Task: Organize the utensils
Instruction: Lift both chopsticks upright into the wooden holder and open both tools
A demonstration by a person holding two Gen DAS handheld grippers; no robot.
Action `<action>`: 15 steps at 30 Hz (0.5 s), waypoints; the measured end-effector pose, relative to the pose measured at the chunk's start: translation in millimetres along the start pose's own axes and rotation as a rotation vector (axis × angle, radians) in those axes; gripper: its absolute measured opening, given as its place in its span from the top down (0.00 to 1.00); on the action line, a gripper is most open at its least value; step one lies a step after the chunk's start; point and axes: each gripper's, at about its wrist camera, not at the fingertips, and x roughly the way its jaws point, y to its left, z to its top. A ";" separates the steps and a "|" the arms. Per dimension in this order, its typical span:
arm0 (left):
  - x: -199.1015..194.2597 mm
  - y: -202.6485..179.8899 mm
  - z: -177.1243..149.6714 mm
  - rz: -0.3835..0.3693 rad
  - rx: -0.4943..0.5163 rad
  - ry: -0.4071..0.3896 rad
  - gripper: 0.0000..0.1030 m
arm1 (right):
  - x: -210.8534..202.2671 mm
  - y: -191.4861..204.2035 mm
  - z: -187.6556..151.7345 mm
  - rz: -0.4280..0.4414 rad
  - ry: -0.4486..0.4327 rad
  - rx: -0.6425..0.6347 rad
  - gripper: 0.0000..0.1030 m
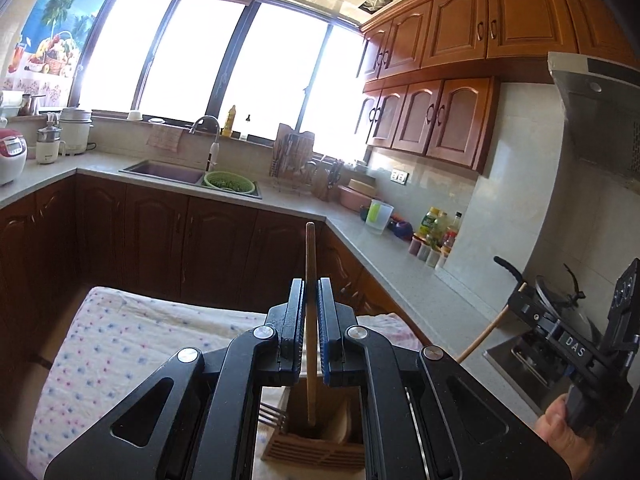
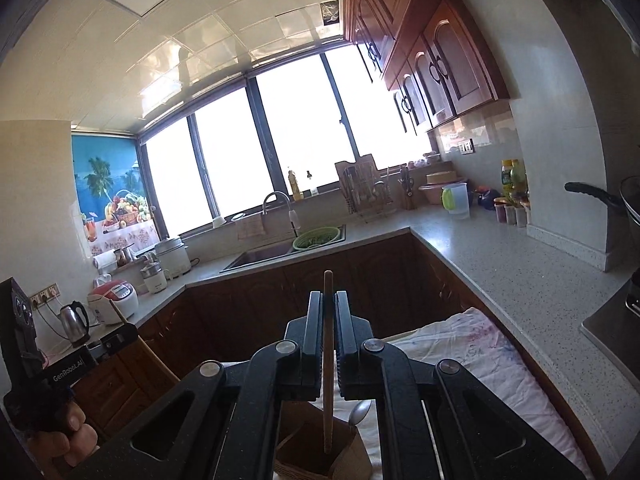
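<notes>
My left gripper (image 1: 310, 285) is shut on a wooden chopstick (image 1: 310, 248) that stands upright between its pads. The stick's lower tip hangs at the mouth of a wooden utensil holder (image 1: 320, 454), where a fork (image 1: 272, 415) also sits. My right gripper (image 2: 328, 297) is shut on a second wooden chopstick (image 2: 328, 400), also upright. Its tip is over the same holder (image 2: 348, 462), beside a spoon (image 2: 360, 410). Each gripper also appears in the other's view: the right gripper (image 1: 520, 300) at the right, the left gripper (image 2: 124, 334) at the left, each with its stick.
The holder stands on a table under a dotted cloth (image 1: 120, 340). Speckled counters (image 2: 520, 280) run around the room, with a sink (image 1: 168, 170), a green colander (image 1: 229, 182), a dish rack (image 1: 292, 164), bottles (image 1: 438, 228), a stove with a pan (image 1: 560, 300), a kettle (image 2: 76, 322) and rice cookers.
</notes>
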 end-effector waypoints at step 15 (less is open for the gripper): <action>52.4 8.2 -55.7 0.033 0.019 0.153 0.95 | 41.2 -17.0 -68.0 -0.023 0.108 0.005 0.95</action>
